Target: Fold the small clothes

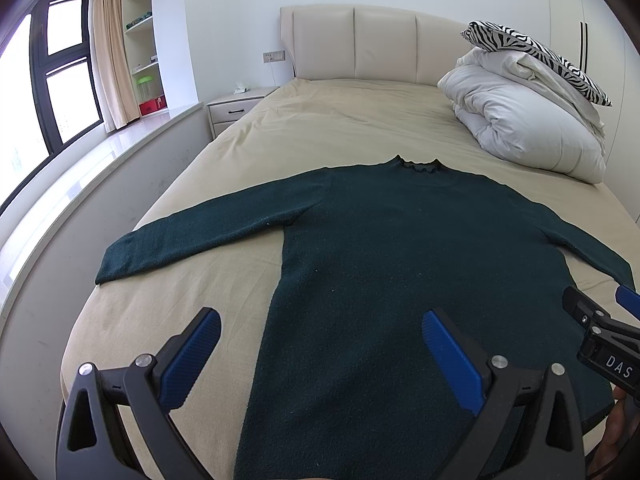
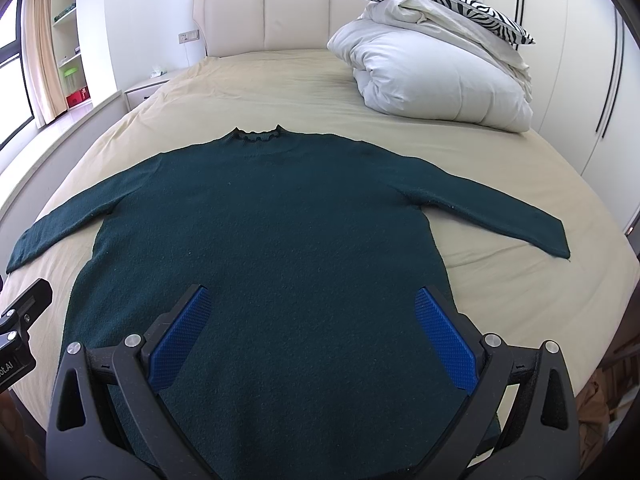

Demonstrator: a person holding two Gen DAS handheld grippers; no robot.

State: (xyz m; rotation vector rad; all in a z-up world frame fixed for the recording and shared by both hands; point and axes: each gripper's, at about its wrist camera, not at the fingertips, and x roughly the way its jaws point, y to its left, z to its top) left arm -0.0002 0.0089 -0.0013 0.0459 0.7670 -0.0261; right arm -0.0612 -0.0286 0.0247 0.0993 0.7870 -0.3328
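A dark green sweater (image 1: 400, 280) lay spread flat on the bed (image 1: 320, 128), front or back up I could not tell, with its frilled collar (image 2: 258, 136) at the far end and its hem toward the near edge. Both sleeves were stretched out sideways: the left sleeve (image 1: 192, 236) reached toward the left side of the bed, and the right sleeve (image 2: 500, 208) angled out to the right, its cuff lying flat on the beige sheet.

The left gripper (image 1: 320, 356) hung above the near left part of the sweater, its blue-padded jaws spread wide with nothing between them; one finger sat over the bare sheet, the other over the knit. The right gripper (image 2: 312, 332) was likewise spread wide and held nothing, both fingers hanging over the lower body of the sweater. Whether either gripper touched the fabric could not be told. In the left wrist view the right gripper showed at the right edge, near the right sleeve.

At the far right of the bed a folded white duvet (image 2: 436, 76) was piled up, with a zebra-print pillow (image 2: 436, 4) resting on top of it. A padded cream headboard (image 1: 360, 44) stood at the far end, and a nightstand (image 1: 236, 110) sat just beside the bed on the far left.
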